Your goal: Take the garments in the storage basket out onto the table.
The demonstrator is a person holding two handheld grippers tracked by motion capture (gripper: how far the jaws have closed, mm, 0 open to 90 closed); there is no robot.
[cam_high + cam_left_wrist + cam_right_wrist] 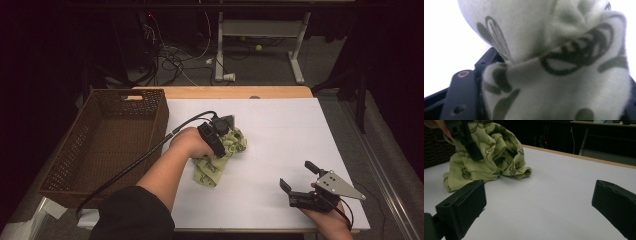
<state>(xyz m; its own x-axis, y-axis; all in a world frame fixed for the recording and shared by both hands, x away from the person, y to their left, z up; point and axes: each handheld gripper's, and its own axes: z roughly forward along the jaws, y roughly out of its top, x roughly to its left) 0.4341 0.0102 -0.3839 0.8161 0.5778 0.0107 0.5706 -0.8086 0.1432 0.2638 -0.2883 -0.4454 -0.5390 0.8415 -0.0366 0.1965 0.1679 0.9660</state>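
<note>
The left tool [223, 138] presses down into a crumpled green patterned cloth [220, 161], its jaws partly apart with cloth bunched between them; whether they pinch it I cannot tell. The cloth lies mid-desk, just right of the wicker basket [107, 145]. Near right, the right tool [297, 177] hovers wide, empty, above the white desk [280, 130].
</note>
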